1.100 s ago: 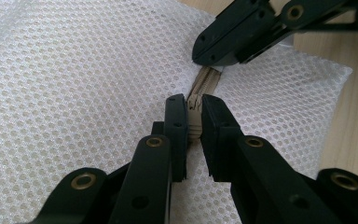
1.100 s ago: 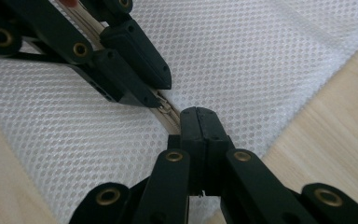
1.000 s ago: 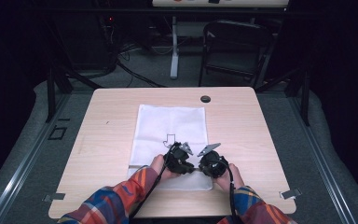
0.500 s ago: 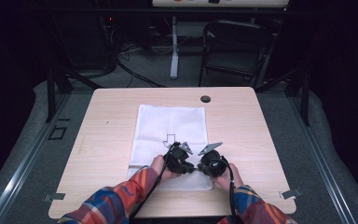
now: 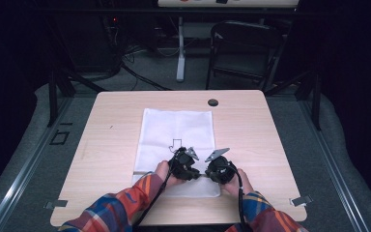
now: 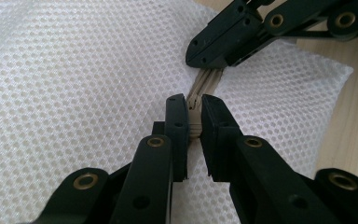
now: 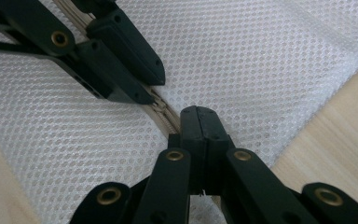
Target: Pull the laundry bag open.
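Nothing has really budged since a second ago, both hands parked at the near end of the white mesh bag (image 5: 176, 130) on the table (image 5: 106, 145). Left gripper (image 6: 193, 112) is clamped on the bag's beige zipper (image 6: 205, 81); right gripper (image 7: 198, 122) is pinched tight on that zipper too, just beside it.

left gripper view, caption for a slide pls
Left gripper pinching the beige zipper of a white mesh bag.

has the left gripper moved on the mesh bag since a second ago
No. The left gripper sits at the same spot below the table's round hole, over the mesh bag.
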The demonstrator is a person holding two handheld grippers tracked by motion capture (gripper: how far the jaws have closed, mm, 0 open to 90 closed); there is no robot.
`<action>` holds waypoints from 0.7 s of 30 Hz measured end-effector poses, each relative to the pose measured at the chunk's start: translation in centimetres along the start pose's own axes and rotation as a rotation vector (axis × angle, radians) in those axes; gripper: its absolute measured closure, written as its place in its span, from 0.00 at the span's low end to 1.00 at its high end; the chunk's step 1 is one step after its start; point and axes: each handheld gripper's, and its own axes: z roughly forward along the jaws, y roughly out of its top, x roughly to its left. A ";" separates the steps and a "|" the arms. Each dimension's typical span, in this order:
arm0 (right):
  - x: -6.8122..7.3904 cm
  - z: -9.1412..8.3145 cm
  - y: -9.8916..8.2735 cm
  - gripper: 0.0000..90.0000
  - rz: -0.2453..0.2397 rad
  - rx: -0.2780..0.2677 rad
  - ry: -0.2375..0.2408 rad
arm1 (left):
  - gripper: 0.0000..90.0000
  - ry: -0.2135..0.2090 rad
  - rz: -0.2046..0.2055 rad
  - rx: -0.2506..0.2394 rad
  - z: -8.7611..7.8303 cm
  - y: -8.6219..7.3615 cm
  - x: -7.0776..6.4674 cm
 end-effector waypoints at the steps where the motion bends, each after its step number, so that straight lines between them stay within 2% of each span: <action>1: 0.0 0.0 0.0 1.00 -0.003 0.003 0.001 | 0.90 -0.004 -0.004 0.000 -0.1 -0.1 0.0; 13: 0.0 0.0 0.0 1.00 -0.005 0.009 -0.002 | 0.90 -0.001 -0.021 0.005 -1.0 -1.0 0.5; 16: 0.0 0.0 0.0 1.00 0.006 -0.004 0.000 | 0.90 -0.002 -0.021 0.009 -1.2 -1.0 0.6; 21: -0.1 0.0 0.0 1.00 -0.003 0.008 0.001 | 0.90 0.001 -0.026 0.018 -1.6 -1.5 0.9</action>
